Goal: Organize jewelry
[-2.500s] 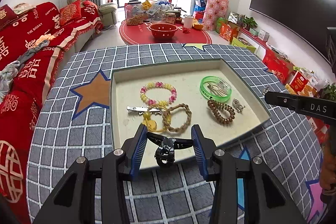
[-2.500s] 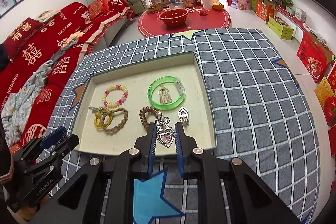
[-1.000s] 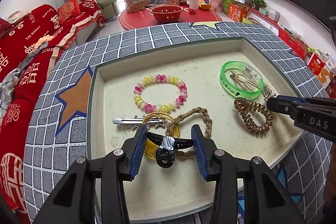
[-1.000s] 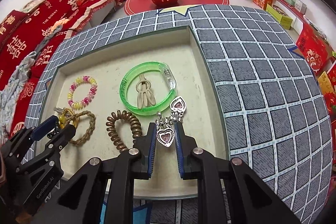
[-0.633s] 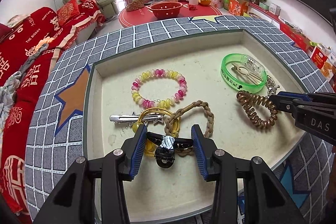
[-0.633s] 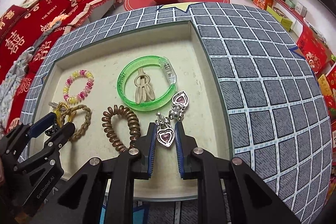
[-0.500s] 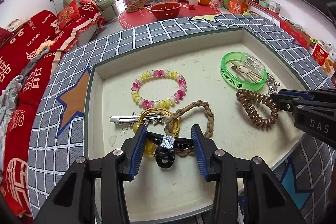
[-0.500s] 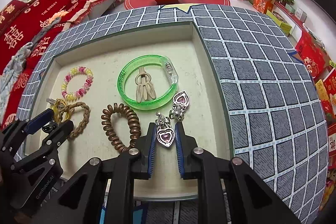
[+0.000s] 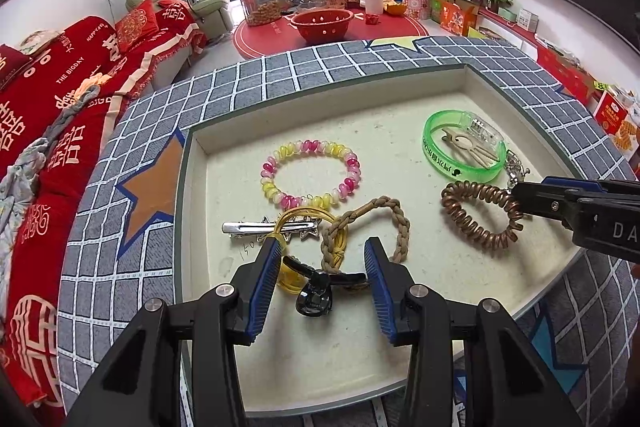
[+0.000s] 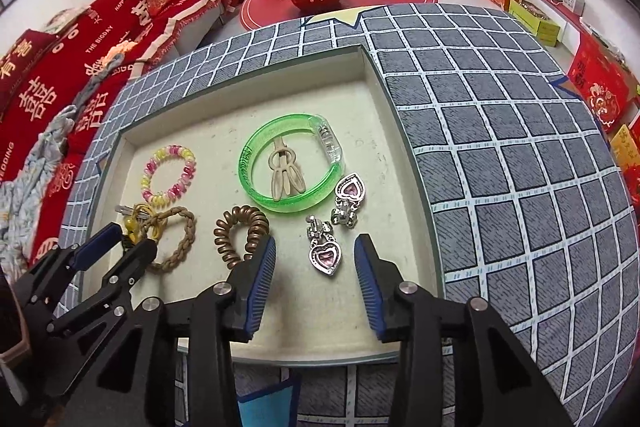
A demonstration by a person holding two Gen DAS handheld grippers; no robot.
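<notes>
A shallow cream tray (image 9: 320, 359) (image 10: 384, 115) lies on the checked table. My left gripper (image 9: 322, 279) is shut on a black hair clip (image 9: 316, 297) spanning its pads, just above the tray's near part, over a yellow band (image 9: 292, 279) and a braided brown bracelet (image 9: 368, 227). My right gripper (image 10: 315, 269) is open; a heart earring (image 10: 325, 255) lies on the tray between its pads, beside a second heart earring (image 10: 350, 193). It also shows in the left wrist view (image 9: 520, 197).
In the tray lie a pink-yellow bead bracelet (image 9: 310, 173) (image 10: 168, 177), a silver star hair clip (image 9: 256, 227), a brown coil band (image 9: 480, 215) (image 10: 240, 233) and a green bangle (image 9: 462, 147) (image 10: 292, 167) ringing a beige clip (image 10: 284, 173). A red sofa (image 9: 48, 99) stands left.
My right gripper has opened and let go of the heart earring, which now lies on the tray. My left gripper still holds the black clip low over the tray.
</notes>
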